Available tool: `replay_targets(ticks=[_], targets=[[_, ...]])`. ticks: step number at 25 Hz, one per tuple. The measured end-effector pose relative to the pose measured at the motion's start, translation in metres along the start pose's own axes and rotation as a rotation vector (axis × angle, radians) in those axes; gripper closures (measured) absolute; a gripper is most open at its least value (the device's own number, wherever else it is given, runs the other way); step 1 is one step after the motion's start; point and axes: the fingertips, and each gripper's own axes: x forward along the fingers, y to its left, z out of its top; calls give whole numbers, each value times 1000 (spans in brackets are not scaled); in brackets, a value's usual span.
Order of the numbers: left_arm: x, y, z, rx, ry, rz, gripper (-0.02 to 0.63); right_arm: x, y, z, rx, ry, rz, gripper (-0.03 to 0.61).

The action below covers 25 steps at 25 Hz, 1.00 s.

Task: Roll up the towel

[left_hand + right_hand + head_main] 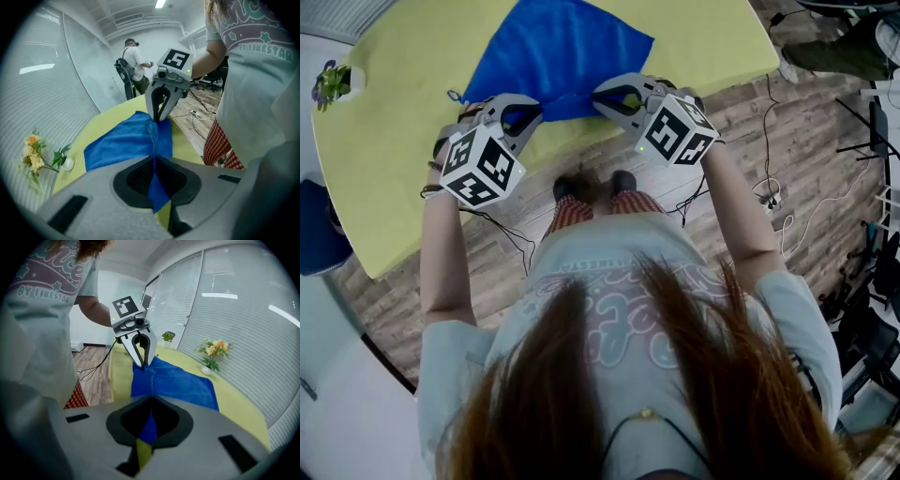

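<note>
At the far left edge of the yellow-green desk (394,178), a small vase of flowers (333,82) stands well apart from everything else. Moving right, your left gripper (525,120) sits at the near-left corner of the blue towel (558,56), angled down toward the desk. Its own view shows the fingers pressed together on the towel's hem, with blue cloth pinched between the pads and the desk visible just beneath. The towel lies spread flat across the middle of the desk, reaching away from you, not yet rolled. Only its near edge is gathered, and the stitched hem runs in a straight line from one gripper to the other. Farther right, your right gripper (602,101) is at the near-right end of that same edge. The right gripper view shows its fingers likewise closed on a fold of blue cloth. The two grippers face each other along the hem, near one another but not touching. Beyond the desk's right end lies a wood-patterned floor (741,103), where white cables (811,211) trail. In the left gripper view, another person (135,63) stands past the desk's far end.
</note>
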Motion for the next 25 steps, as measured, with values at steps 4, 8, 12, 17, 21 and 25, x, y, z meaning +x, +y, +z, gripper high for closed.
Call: replay_targets(ticks=[4,8,12,17,21,25], targets=[[7,9,-9,-21,14,16,592,11,-10,-11,5,66,-27,561],[-4,23,-13,-76,-45,120,574,5,-19,-31,-29,141,-134,554],[-30,27,-18,-191,-125,184,538,-20,-19,-29,29,79,-196,524],[-13,17,-26,-163,-76,150,538,-20,-4,-11,45,-3,-158,489],[-8,30,-23,-155,-68,169,537,2,6,-16,-32,69,-116,482],[-39,29,-11,-209,-175,191,538,4,3,-24,-29,101,-108,513]])
